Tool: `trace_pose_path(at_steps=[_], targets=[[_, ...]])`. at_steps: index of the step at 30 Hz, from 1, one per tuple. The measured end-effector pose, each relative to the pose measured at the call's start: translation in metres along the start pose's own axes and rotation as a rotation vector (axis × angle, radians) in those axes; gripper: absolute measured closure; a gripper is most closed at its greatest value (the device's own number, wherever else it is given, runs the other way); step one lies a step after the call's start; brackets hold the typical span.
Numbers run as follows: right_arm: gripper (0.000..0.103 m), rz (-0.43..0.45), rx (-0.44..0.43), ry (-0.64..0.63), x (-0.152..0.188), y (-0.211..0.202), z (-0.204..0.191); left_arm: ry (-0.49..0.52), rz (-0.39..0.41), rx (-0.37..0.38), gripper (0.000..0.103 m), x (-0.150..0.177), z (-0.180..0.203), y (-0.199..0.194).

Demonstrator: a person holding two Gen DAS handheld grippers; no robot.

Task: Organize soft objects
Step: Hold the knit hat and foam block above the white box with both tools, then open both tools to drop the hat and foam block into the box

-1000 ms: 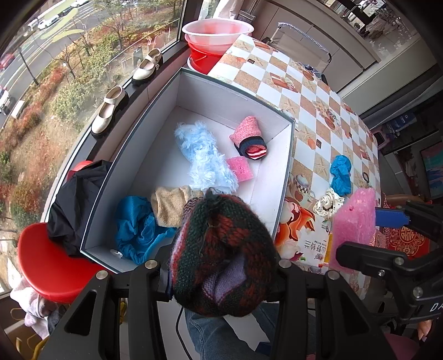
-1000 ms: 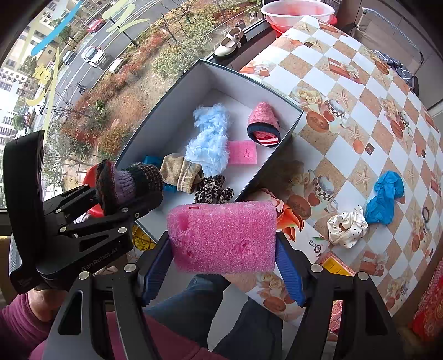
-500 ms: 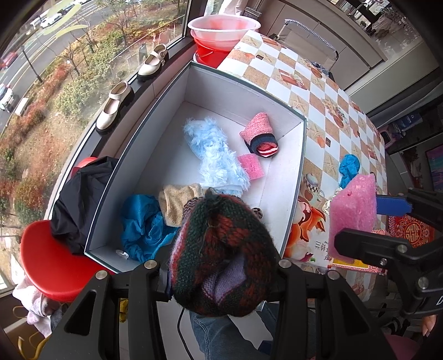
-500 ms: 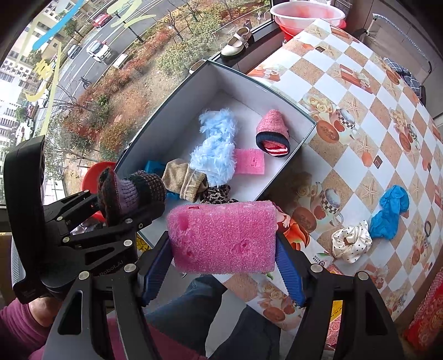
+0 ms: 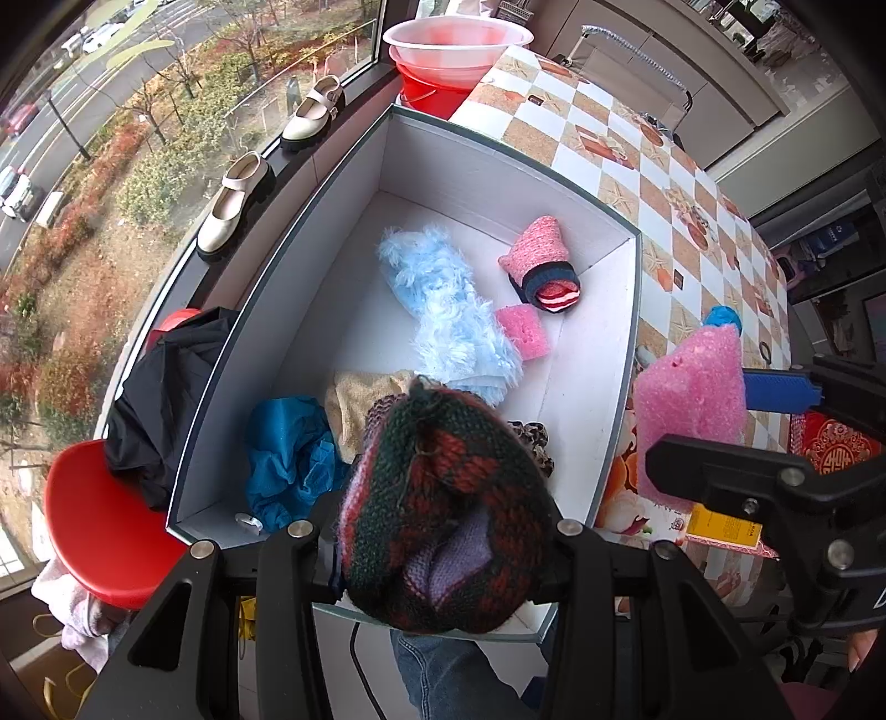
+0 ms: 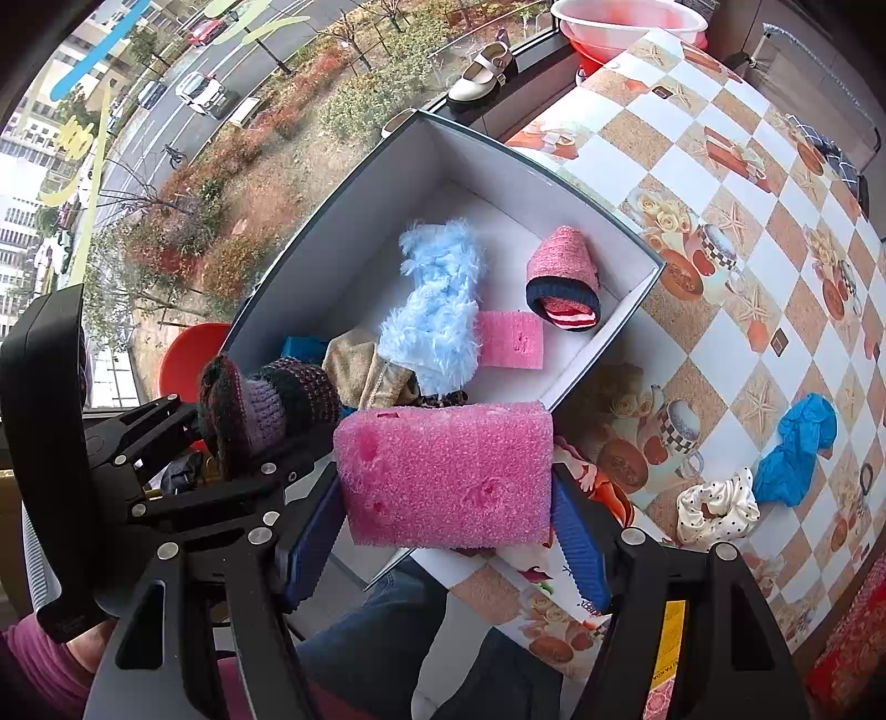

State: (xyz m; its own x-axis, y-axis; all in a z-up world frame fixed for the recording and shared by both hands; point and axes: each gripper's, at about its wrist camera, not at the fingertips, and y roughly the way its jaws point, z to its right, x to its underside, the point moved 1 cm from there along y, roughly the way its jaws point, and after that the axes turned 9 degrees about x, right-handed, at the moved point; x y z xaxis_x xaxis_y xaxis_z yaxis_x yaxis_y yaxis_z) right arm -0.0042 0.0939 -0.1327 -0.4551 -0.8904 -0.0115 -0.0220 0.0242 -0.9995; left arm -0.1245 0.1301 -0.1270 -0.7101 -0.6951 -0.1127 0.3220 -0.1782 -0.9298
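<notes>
My left gripper (image 5: 437, 548) is shut on a dark green, red and purple knitted hat (image 5: 443, 509), held above the near end of the grey box (image 5: 354, 183). My right gripper (image 6: 448, 526) is shut on a pink foam block (image 6: 446, 473), above the box's near right corner. Inside the box lie a fluffy light-blue cloth (image 5: 448, 310), a pink knitted sock (image 5: 542, 266), a small pink sponge (image 5: 523, 332), a beige cloth (image 5: 360, 399), a blue cloth (image 5: 288, 454) and a leopard-print scrunchie (image 5: 534, 437). The knitted hat (image 6: 260, 410) and the left gripper (image 6: 221, 443) also appear in the right wrist view.
On the checked tablecloth (image 6: 720, 166) lie a blue glove (image 6: 797, 448) and a white dotted scrunchie (image 6: 714, 509). A pale basin on a red bucket (image 5: 454, 50) stands past the box. Shoes (image 5: 232, 205) sit on the sill. A red stool (image 5: 105, 520) carries black cloth (image 5: 160, 404).
Both views have slid toward the box, which now sits larger and more central. The right gripper with the pink foam block has come down and closer to the box's corner. Both grips hold unchanged.
</notes>
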Motion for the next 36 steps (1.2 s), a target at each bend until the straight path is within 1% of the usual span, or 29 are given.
trace_pose_path(at_steps=[5,8,9,11,13,14,15,17,19,20,21,22,23,24,26,28,31,33,36], targets=[[0.03,0.0,0.005,-0.002,-0.006,0.002,0.002,0.003,-0.006,0.0,0.056,0.0,-0.001,0.002],[0.03,0.003,0.006,-0.005,-0.01,0.002,0.002,0.002,-0.006,0.001,0.054,0.001,0.0,0.002],[0.03,0.003,0.004,-0.004,-0.011,0.002,0.002,0.004,-0.006,0.005,0.052,0.0,0.0,0.002],[0.03,0.005,-0.006,-0.003,-0.013,0.002,0.002,0.013,0.0,0.01,0.045,0.001,0.002,0.003],[0.03,0.013,-0.018,0.0,-0.015,0.001,0.001,0.028,0.008,0.002,0.022,0.001,0.005,0.003],[0.029,0.015,-0.024,0.002,-0.016,0.001,0.002,0.032,0.008,-0.004,0.02,0.001,0.006,0.003],[0.02,0.016,-0.03,0.007,-0.016,0.001,0.002,0.031,0.002,-0.017,0.02,0.001,0.007,0.003],[0.008,0.016,-0.042,0.031,-0.017,0.0,0.006,0.024,-0.012,-0.026,0.02,0.001,0.007,0.005],[0.008,0.003,-0.062,0.056,-0.017,0.002,0.01,0.019,-0.011,-0.028,0.02,0.001,0.008,0.007],[0.008,-0.005,-0.068,0.064,-0.016,0.002,0.011,0.018,-0.013,-0.041,0.018,0.001,0.008,0.007],[0.007,-0.007,-0.069,0.067,-0.015,0.002,0.012,0.013,-0.02,-0.055,0.01,0.001,0.007,0.009],[0.002,-0.007,-0.063,0.067,-0.014,0.002,0.013,0.006,-0.036,-0.067,0.006,-0.001,0.008,0.012],[0.0,-0.003,-0.055,0.069,-0.012,0.001,0.015,0.0,-0.048,-0.068,0.006,-0.001,0.007,0.014],[0.0,-0.001,-0.051,0.071,-0.01,0.0,0.017,0.0,-0.059,-0.062,0.006,-0.001,0.007,0.015],[0.0,-0.011,-0.074,0.086,-0.008,-0.002,0.022,0.007,-0.066,-0.043,0.006,-0.002,0.009,0.016],[0.0,-0.014,-0.103,0.116,-0.004,-0.005,0.029,0.009,-0.076,-0.004,0.006,-0.003,0.013,0.014],[0.0,-0.009,-0.136,0.18,0.004,-0.014,0.043,0.018,-0.087,0.054,0.006,-0.006,0.023,0.007],[0.0,0.003,-0.174,0.232,0.011,-0.022,0.054,0.042,-0.091,0.076,0.006,-0.009,0.032,0.002],[0.0,0.006,-0.218,0.311,0.024,-0.036,0.072,0.084,-0.118,0.118,0.006,-0.016,0.052,-0.003]])
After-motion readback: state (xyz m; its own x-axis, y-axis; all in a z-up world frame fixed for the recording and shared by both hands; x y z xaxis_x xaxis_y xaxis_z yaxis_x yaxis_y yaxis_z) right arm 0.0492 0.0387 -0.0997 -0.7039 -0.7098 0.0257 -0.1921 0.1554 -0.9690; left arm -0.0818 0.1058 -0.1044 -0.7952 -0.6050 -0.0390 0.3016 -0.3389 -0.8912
